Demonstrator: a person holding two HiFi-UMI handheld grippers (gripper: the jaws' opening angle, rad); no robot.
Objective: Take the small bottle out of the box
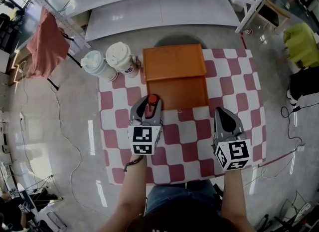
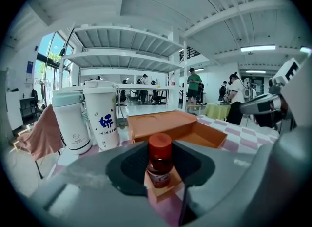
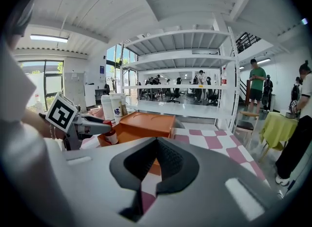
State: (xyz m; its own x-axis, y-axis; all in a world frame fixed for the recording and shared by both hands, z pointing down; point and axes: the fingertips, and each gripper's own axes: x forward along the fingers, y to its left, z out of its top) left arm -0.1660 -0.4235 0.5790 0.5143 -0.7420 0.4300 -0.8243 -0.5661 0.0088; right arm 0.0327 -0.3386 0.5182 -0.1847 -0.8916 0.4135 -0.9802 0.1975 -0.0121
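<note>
The small bottle has a red cap and dark contents. It stands upright at the near left corner of the open orange box, whose lid lies flat behind it. My left gripper is shut on the small bottle, with a dark pad against each side and the box corner showing just beneath. The right gripper view shows the bottle held at that corner. My right gripper hovers over the checked cloth to the right of the box, shut and holding nothing.
A teal-lidded tumbler and a white printed cup stand left of the box lid. The red-and-white checked cloth covers the small table. A pink cloth hangs at the far left. White tables, shelving and people stand behind.
</note>
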